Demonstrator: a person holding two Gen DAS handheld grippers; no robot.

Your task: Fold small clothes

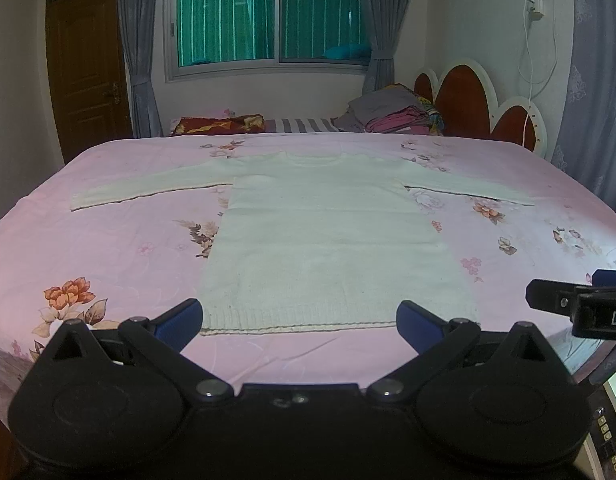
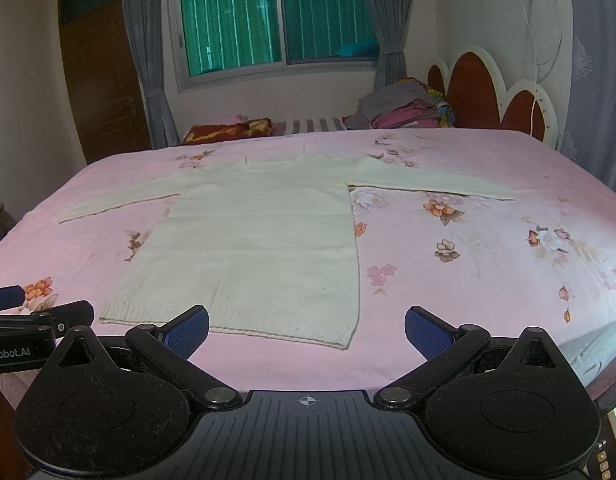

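In the left wrist view, the left hand-held gripper [image 1: 300, 320] hangs over the near edge of the bed [image 1: 120, 264] with its blue-padded fingers [image 1: 180, 318] spread wide and nothing between them. A cream knitted sweater [image 1: 327, 240] lies flat on the pink floral sheet, hem toward the near edge, neckline toward the far side, and both sleeves stretched out to left and right. The ribbed hem sits just beyond the fingertips, apart from them. At the right edge of this view the right hand-held gripper [image 1: 579, 304] shows only in part, just above the sheet; its opening cannot be judged here. Far across the bed lies a pile of folded clothes [image 1: 391, 114] beside a red and white headboard [image 1: 479, 108], with a window [image 1: 268, 16] and grey curtains behind.

In the right wrist view, the right hand-held gripper [image 2: 306, 328] is also wide open and empty, over the near edge of the bed [image 2: 487, 264]. The sweater [image 2: 252, 240] lies left of centre, its near right hem corner between the two fingers and a little beyond them, untouched. The left hand-held gripper [image 2: 40, 312] enters at the left edge, near the sweater's near left corner. The pile of folded clothes [image 2: 403, 114] sits at the far side.
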